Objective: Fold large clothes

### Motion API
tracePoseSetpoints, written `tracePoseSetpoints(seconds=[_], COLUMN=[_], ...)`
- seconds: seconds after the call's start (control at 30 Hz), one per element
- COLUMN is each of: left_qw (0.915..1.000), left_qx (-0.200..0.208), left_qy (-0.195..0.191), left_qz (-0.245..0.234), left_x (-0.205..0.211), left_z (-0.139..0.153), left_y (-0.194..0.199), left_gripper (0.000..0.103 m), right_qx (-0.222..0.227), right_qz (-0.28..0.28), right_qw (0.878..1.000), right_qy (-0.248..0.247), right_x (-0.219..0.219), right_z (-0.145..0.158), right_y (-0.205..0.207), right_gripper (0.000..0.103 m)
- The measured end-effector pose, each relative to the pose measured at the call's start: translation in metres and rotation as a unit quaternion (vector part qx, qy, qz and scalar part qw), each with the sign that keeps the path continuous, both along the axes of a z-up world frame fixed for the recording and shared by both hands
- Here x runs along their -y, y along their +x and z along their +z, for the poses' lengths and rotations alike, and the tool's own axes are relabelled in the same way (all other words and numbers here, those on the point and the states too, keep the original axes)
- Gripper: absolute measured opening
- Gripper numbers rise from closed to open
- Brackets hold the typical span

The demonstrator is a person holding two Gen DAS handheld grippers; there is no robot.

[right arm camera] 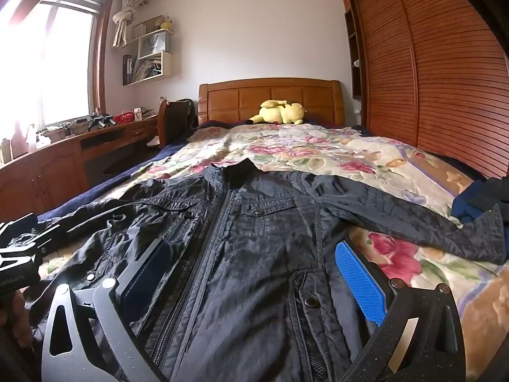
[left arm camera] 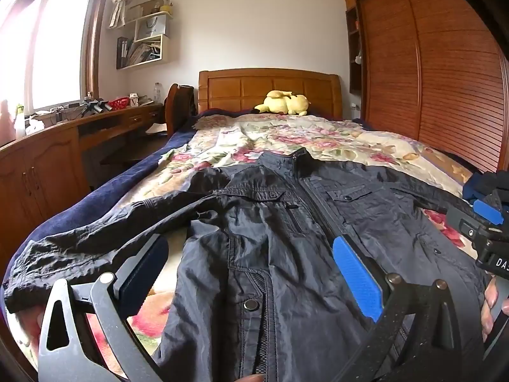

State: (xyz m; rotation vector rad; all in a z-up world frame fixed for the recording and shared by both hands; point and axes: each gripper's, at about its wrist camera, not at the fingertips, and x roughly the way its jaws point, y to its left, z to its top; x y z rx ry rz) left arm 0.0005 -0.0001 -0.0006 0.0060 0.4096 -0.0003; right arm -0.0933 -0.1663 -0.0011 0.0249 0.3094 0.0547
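Dark zip-front jacket (left arm camera: 286, 222) lies face up on the bed (left arm camera: 286, 133), collar toward the headboard at 12 o'clock, hem toward me at 6. Zipper closed, both sleeves thrown out sideways: one trails to 8 o'clock in the left wrist view, the other runs to 3 o'clock in the right wrist view. I read this as the laid-flat start for folding; spread like this, each sleeve can be reached separately.

Left gripper (left arm camera: 251, 277): jaws wide apart, nothing between the pads, hovering over the jacket's left front panel. I cannot tell whether the finger undersides brush the cloth.

Right gripper (right arm camera: 254, 280): jaws equally wide, holding nothing, hanging over the right front panel near the snap button (right arm camera: 309, 301).

Yellow plush toy (left arm camera: 283, 102) sits at the headboard, well apart from the jacket. A folded blue garment (right arm camera: 470, 203) lies at the bed's 3 o'clock edge.
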Motion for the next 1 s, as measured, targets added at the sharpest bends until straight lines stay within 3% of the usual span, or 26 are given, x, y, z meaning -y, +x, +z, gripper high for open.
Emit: tracePoseSetpoints(seconds=[1.0], left_qw=[1.0], left_qx=[0.004], left_qy=[-0.005], left_qz=[0.002], left_x=[-0.0058], left_z=[0.004], left_y=[-0.0036], left_gripper=[0.103], right_qx=[0.003], right_qz=[-0.003], right_qw=[1.0], right_qy=[-0.002], right_x=[-0.0005], right_z=[0.0009], right_y=[-0.0003], right_gripper=[0.103])
